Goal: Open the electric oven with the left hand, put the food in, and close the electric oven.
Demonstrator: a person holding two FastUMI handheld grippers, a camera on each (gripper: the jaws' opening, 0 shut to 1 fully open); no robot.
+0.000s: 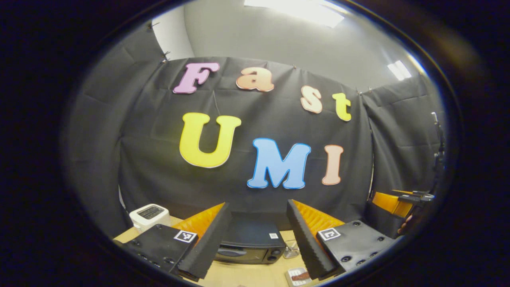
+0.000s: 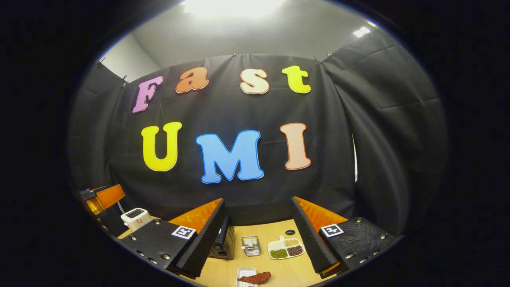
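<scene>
Item 1, left gripper (image 1: 258,239): held high above the desk (image 1: 247,275), fingers spread wide, nothing between them. Between the fingers, farther off, sits the oven.

Item 2, right gripper (image 2: 257,235): also raised, fingers spread, holding nothing. It also shows at the right edge of the left gripper view, well apart from the other.

Item 3, oven (image 1: 251,247): small dark countertop unit on the desk, near the back wall. Door shut; a handle bar runs across the upper front, knobs at its right end. In the right gripper view it is partly hidden behind that gripper's left finger. Judged rigid and fairly heavy, unlikely to slide; the door likely hinges at the bottom, so take hold at the handle bar, from the left.

Item 4, food (image 2: 255,277): reddish-brown piece lying on a small white tray (image 2: 243,273) at the near edge of the desk, in front of the oven and well apart from it. Probably soft, light and perhaps greasy; pinch gently across the middle, or lift by the tray rim.

Item 5, other goods: a white toaster (image 2: 135,218) at far left; a small wire basket (image 2: 251,245); a divided dish (image 2: 286,249) of beans or grains. None touches the oven.

Status: task not begun, judging by the shut door.
</scene>
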